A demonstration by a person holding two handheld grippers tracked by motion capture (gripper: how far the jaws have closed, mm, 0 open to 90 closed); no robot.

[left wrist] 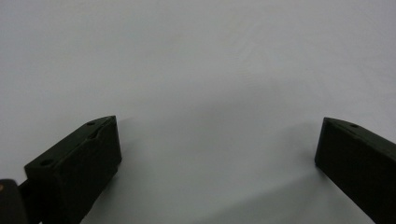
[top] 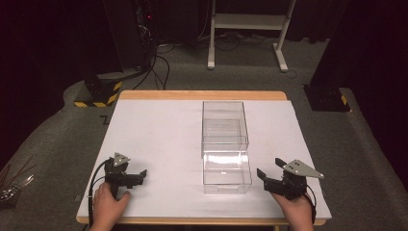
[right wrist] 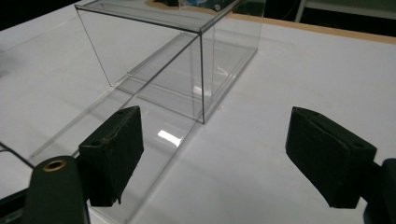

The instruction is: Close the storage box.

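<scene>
While it lies apart, the clear box (top: 225, 144) flanks the right gripper (top: 270, 174)

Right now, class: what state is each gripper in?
Left gripper: jaws open, holding nothing.
Right gripper: jaws open, holding nothing, near the clear box.

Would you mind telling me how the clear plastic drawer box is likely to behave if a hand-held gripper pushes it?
The clear plastic drawer box looks thin-walled and empty, so probably light. Its glossy walls and flat base suggest it would slide on the white table rather than tip. The pulled-out drawer may shift first.
</scene>
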